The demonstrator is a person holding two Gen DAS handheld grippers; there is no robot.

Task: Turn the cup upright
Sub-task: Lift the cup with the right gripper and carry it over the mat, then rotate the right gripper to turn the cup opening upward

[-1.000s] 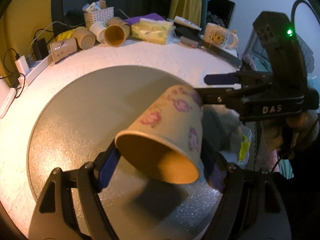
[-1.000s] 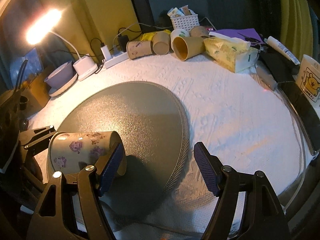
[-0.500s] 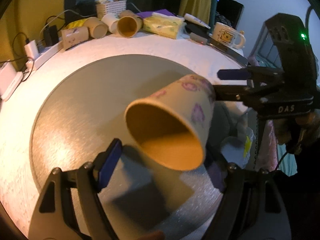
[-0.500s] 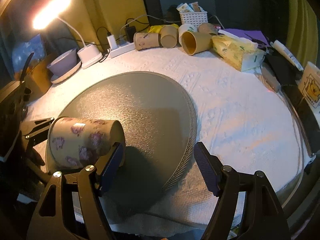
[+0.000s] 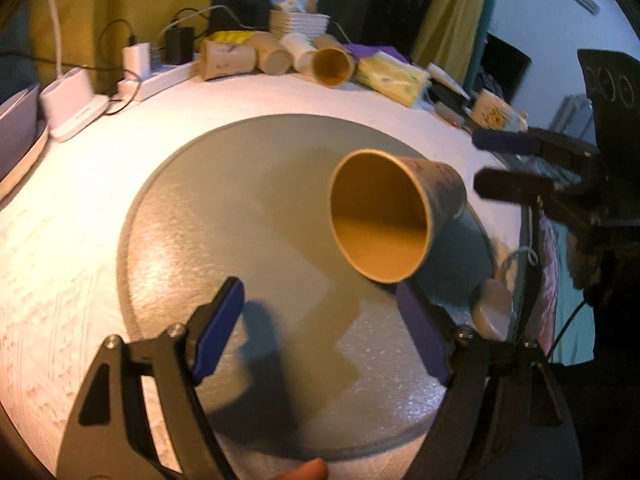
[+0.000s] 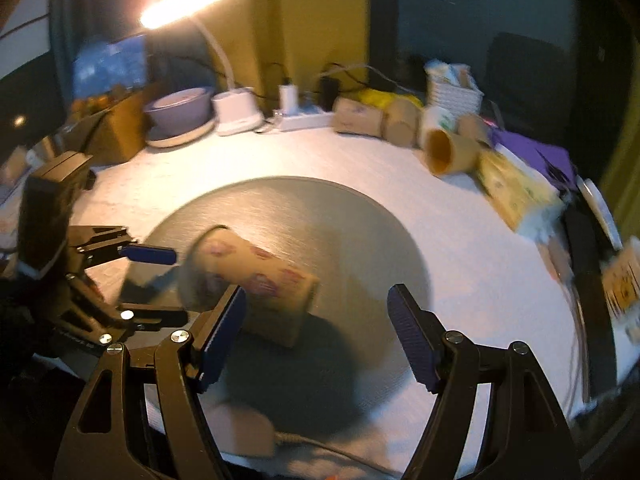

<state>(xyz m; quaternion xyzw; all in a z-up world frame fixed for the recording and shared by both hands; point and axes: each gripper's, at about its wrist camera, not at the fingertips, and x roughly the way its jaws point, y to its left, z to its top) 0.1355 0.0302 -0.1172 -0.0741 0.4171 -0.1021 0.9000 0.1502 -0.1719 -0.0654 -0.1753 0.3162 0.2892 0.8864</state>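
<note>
The flower-printed paper cup point(image 5: 384, 216) lies tilted between both wide-spread grippers, the left gripper point(image 5: 320, 332) and right gripper point(image 6: 316, 332) holding nothing; the flip looks unfinished, so regrasping seems next.

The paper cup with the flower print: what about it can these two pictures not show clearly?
- Base of the paper cup: left wrist view, hidden behind its own wall.
- Its contact with the grey mat: left wrist view, partly covered by a finger of the left gripper; right wrist view, motion blur.
- Its print: right wrist view, blurred.
</note>
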